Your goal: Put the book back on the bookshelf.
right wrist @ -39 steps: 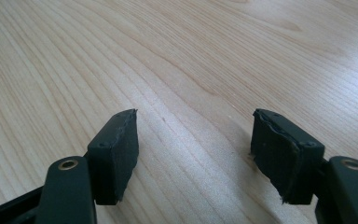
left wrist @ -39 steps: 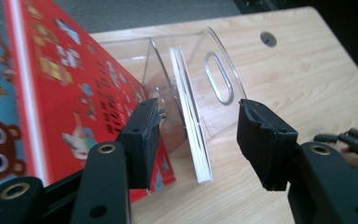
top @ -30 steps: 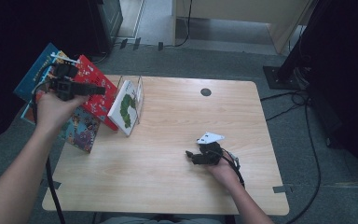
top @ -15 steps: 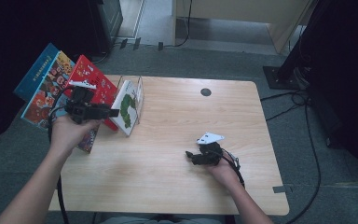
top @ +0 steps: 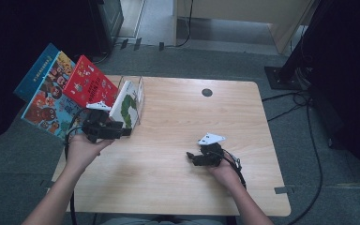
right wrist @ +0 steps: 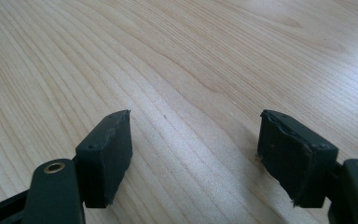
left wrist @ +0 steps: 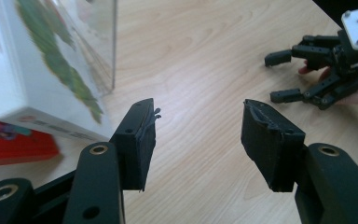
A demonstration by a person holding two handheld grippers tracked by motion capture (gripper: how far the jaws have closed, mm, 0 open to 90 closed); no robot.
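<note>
Wooden desk (top: 178,122) is carrying our clear stand (top: 138,96) with the white book (top: 125,104) leaning inside; our left gripper (top: 124,132) is hovering beside it, fingers (left wrist: 137,140) apart, empty; our right gripper (top: 191,157) is resting open.

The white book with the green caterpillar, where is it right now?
In the high view the white book stands in a clear holder at the table's left edge, beside the left gripper.

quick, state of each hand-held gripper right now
left hand-held gripper: open, nothing between its jaws, near the white book.
right hand-held gripper: open, holding nothing, low over the table.
</note>
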